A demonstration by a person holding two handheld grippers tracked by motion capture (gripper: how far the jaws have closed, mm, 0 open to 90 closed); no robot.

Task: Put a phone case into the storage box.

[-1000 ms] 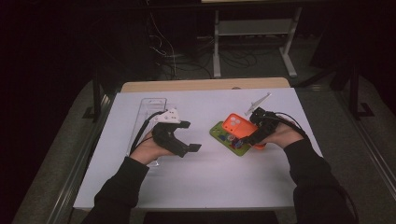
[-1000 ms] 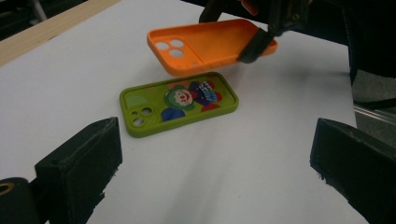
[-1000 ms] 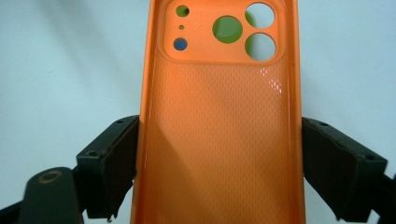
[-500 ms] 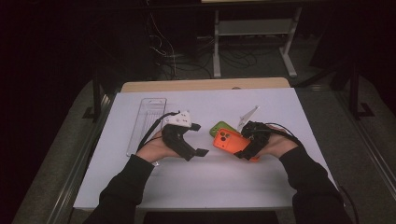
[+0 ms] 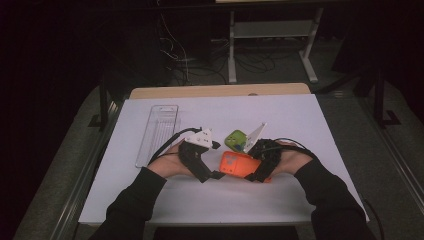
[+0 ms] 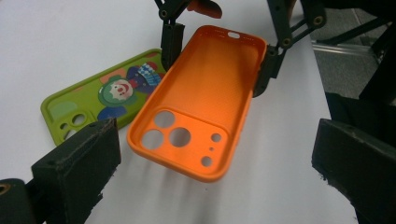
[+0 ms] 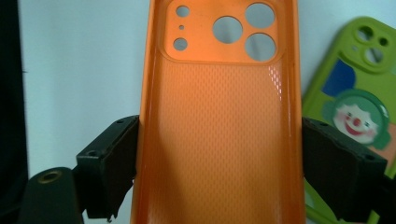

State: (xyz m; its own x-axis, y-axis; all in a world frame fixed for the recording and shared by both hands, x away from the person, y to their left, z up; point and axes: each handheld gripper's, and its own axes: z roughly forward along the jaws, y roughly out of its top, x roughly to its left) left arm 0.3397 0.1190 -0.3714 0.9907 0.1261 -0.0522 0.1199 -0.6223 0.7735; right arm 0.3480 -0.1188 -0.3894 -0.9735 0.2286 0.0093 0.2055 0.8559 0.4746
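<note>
The right claw (image 5: 256, 170) is clamped across the long sides of the orange phone case (image 6: 198, 98), a light, bendy shell held above the bench (image 5: 310, 120), while the left claw (image 5: 210, 167), at its 9 o'clock, stands apart.

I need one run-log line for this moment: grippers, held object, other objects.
right gripper: shut on orange phone case, lifted | left gripper: open, facing case | green clown case: flat on white table
</note>
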